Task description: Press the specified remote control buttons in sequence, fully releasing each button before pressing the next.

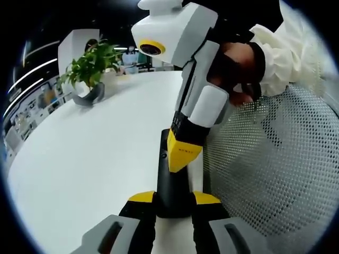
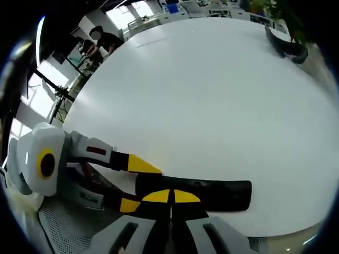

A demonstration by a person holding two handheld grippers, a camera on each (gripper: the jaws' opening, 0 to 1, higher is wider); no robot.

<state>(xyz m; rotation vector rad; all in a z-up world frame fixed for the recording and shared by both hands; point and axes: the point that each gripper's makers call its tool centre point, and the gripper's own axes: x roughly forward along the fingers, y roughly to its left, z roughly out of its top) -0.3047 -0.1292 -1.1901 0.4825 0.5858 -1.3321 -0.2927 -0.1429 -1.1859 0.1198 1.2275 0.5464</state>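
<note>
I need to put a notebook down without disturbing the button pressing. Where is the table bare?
The white table is bare between the potted plant and the black remote. It is crowded at the near edge, where the left gripper clamps the remote, the right gripper presses it, and a mesh chair stands.

Lighting: bright, even, overhead; I see ceiling light strips (image 1: 29, 74) as streaks at the left edge of the left gripper view. Daylight enters through windows (image 2: 39, 103) in the right gripper view, blown out to white.
Counter (image 2: 212, 95): near overexposed, faint sheen, soft shadows beneath the remote (image 2: 212, 193).
Distortion: strong fisheye; the counter edge bows and background shelving curves at the margins.
Focus: centre fairly sharp; the plant (image 1: 90, 66) is slightly soft; distant people (image 2: 98, 39) are blurred and small. The near tool bodies at the bottom are soft.
</note>
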